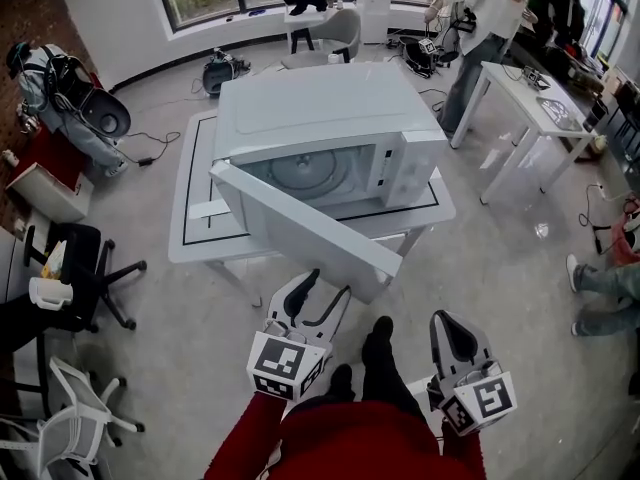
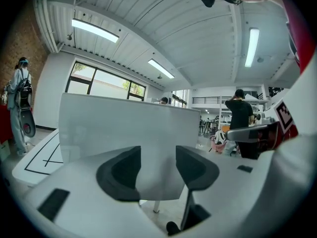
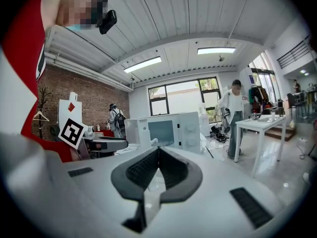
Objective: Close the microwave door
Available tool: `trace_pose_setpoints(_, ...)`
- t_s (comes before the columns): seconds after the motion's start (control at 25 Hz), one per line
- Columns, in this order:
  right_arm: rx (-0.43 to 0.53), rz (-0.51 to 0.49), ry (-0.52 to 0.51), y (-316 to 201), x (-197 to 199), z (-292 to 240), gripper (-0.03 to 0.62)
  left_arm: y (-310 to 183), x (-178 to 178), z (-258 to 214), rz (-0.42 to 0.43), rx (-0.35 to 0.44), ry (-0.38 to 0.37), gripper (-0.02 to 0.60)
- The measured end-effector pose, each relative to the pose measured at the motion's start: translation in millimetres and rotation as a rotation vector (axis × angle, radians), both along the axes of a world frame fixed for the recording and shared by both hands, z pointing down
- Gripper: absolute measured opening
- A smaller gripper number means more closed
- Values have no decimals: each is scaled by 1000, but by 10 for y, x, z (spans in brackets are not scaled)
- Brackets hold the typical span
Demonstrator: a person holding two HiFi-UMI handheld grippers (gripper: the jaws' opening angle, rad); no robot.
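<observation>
Door: open, swung near from the microwave on the surface.
Left gripper: fingers spread, empty, near the door's outer face.
Right gripper: fingers closed, empty.
Method: the free edge is best pushed steadily far-right until latched.

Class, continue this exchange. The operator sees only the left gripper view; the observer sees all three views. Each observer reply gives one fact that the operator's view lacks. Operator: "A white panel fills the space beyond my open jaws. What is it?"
Observer: The microwave door, standing wide open toward you. The head view shows the turntable in the cavity behind it.
Operator: Which end is hinged?
Observer: The end at the head view's left. The free end juts past the table edge, just ahead of the left gripper.
Operator: And my other hand?
Observer: The right gripper is shut on nothing, to the right of the door and nearer you.
</observation>
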State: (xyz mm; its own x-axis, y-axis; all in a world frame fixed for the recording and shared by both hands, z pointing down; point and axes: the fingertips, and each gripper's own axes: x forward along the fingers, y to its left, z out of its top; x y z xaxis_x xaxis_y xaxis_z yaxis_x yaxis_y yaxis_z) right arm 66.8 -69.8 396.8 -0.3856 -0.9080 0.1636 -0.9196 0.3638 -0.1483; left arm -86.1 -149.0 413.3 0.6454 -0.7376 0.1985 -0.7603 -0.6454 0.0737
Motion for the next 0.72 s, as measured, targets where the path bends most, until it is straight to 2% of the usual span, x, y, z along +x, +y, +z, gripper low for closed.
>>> trace_pose_setpoints(0.72,-21,-13,-19,-295,79,50,12,-417,309,48,-26,-23,-43,216)
